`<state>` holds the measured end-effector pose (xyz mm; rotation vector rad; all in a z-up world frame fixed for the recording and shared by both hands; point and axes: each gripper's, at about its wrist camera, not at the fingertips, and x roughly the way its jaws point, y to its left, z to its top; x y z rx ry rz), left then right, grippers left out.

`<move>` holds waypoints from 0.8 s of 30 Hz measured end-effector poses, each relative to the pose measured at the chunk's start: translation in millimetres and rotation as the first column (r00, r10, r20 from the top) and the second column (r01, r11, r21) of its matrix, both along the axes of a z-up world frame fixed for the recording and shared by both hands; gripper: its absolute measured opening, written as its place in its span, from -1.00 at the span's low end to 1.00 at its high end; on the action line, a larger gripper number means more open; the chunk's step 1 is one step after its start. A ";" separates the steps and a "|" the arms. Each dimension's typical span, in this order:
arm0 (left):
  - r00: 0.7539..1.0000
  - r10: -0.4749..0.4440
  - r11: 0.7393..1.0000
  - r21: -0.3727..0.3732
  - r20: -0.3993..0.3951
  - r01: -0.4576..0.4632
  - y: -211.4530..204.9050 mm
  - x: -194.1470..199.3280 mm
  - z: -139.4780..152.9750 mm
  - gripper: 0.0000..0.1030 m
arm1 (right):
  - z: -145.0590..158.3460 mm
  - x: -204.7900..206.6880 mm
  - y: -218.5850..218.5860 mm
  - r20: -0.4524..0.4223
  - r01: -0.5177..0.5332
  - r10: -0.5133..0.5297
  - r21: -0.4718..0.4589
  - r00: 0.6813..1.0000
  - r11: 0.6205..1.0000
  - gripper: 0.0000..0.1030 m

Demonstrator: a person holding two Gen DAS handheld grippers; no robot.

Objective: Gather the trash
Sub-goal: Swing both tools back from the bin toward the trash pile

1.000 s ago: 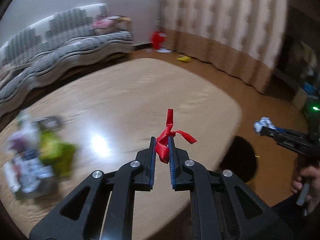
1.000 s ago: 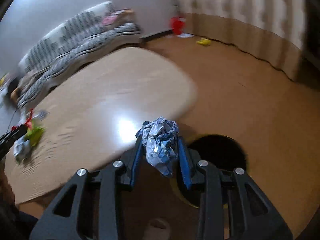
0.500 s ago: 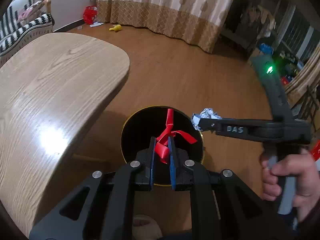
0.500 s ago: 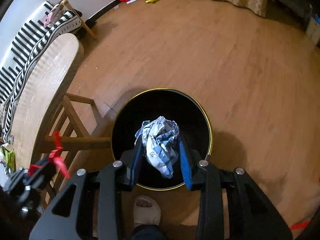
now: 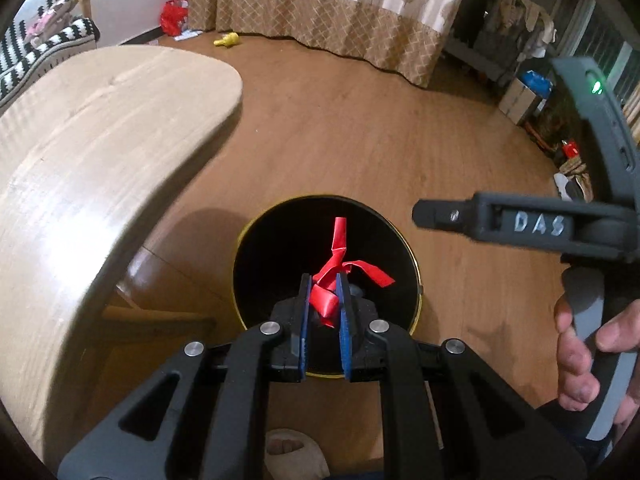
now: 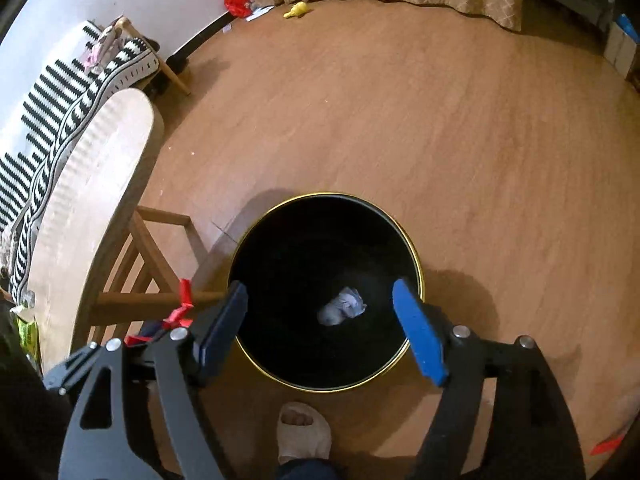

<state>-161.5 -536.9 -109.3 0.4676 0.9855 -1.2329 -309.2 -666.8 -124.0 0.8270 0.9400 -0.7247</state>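
The right gripper (image 6: 320, 312) is opening, and the paper wad (image 6: 342, 306), earlier between its pads, now lies loose inside the bin (image 6: 412, 248), no longer gripped.

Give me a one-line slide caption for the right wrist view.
Right hand-held gripper opening above the black bin; crumpled paper lies inside.

- "DAS" in pale raised letters on the dark side of the right gripper (image 5: 536, 224), seen from the left wrist.
- No other text is legible.
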 end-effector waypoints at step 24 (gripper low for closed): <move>1.000 -0.016 0.999 -0.036 0.005 0.017 11.0 -3.0 11.0 0.66 | 29.5 -20.4 0.5 0.103 0.111 -0.105 -0.052 0.989 0.993 0.52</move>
